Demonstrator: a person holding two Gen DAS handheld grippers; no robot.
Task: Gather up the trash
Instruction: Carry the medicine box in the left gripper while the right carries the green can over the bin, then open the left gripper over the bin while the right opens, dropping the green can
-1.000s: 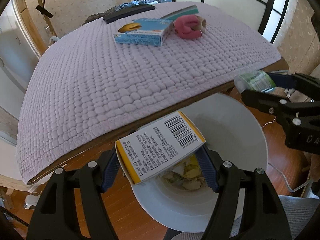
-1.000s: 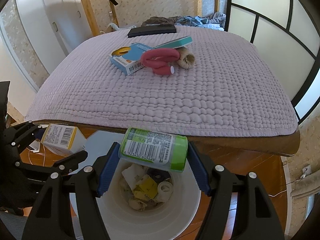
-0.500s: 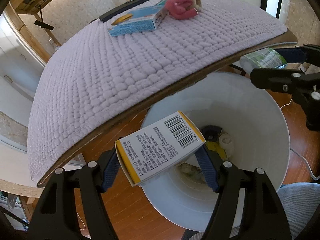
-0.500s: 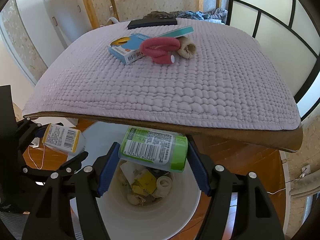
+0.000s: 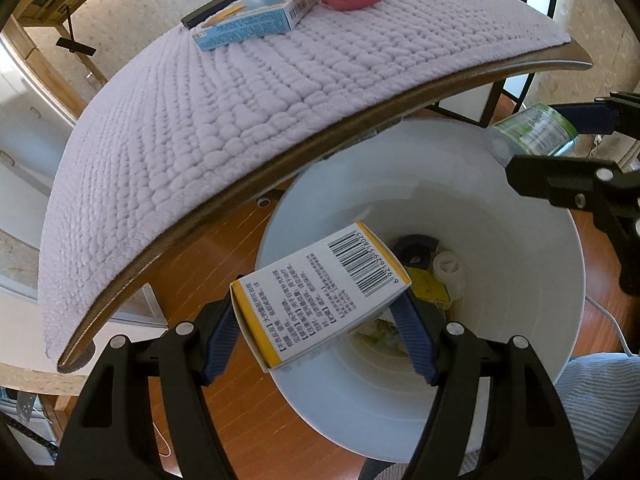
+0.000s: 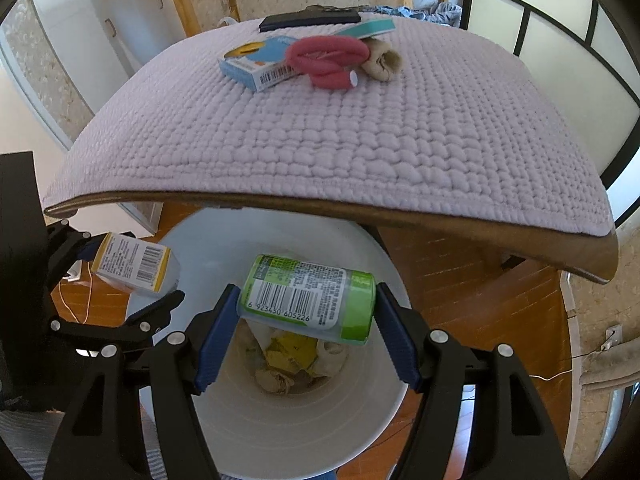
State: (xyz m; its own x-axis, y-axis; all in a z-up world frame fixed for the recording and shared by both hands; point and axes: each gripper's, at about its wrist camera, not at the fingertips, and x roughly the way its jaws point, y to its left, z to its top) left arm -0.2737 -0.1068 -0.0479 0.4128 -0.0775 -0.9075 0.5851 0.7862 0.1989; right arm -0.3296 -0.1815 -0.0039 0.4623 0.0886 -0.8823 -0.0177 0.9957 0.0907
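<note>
We have swung both loads lower over the white trash bin (image 6: pixel 208 248) beneath the table's near edge. Our left gripper (image 5: pixel 320 320) stays clamped on the yellow-edged carton (image 5: pixel 320 292) at the bin's left rim; our right gripper (image 6: pixel 306 328) stays clamped on the green canister (image 6: pixel 308 298) above the litter, so both look ready for release

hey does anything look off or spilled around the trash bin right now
Nothing stands out. The left claw holds the yellow-edged box and the right claw the green bottle, both over the white bin. No spill shows on the floor.
</note>
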